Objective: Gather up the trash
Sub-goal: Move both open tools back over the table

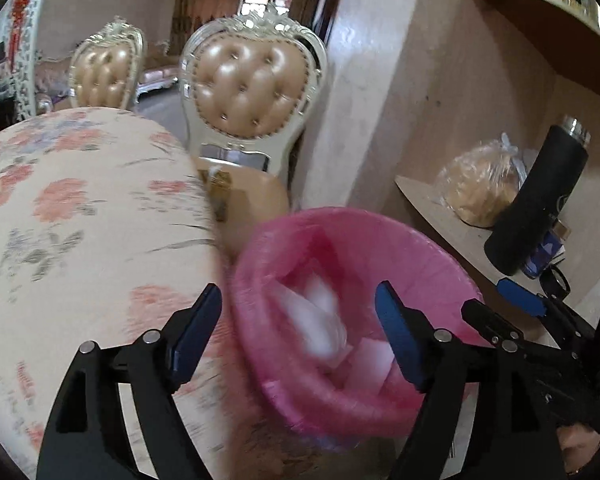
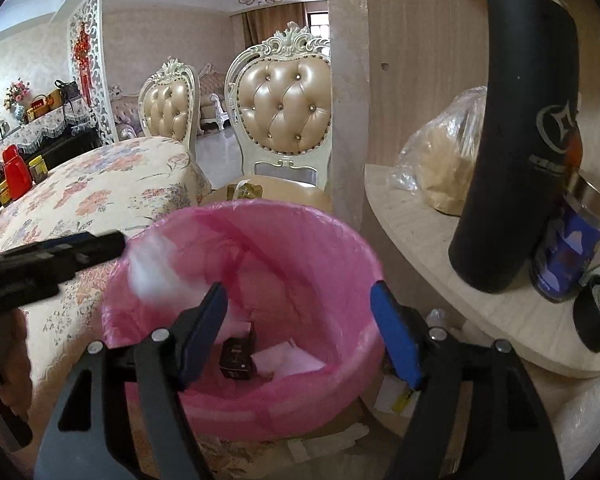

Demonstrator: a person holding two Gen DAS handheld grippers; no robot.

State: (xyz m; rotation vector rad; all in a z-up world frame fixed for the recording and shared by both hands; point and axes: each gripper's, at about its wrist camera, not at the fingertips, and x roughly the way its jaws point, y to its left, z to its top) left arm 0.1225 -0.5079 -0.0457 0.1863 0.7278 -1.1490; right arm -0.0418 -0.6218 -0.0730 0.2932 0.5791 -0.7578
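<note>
**Both grippers spread over the pink bin**

Left gripper [image 1: 297, 334] hangs above the bin with its blue pads apart and nothing pressed between them; a blurred white wad of tissue [image 1: 320, 316] shows in the gap, apparently dropping free. Right gripper [image 2: 300, 330] is likewise spread wide and empty, pointing down into the same opening. Just below both sits the pink-lined trash bin [image 2: 340, 248], wedged between the floral-covered table [image 2: 99, 192] and the curved wooden shelf [image 2: 420, 236]. At its bottom I see white paper scraps [image 2: 283, 360] and a small dark box [image 2: 237, 354].

My judgement: this is the release step, and doing it well means keeping both sets of pads over the liner's mouth until each piece is clearly below the rim. The white blur near the rim on the table side [image 2: 151, 276] looks closest to spilling, so I would not swing away sideways yet.

Farther off, a black flask [image 2: 516, 128] and a bagged loaf [image 2: 448, 160] stand on the shelf, then a tufted chair [image 2: 283, 108].
</note>
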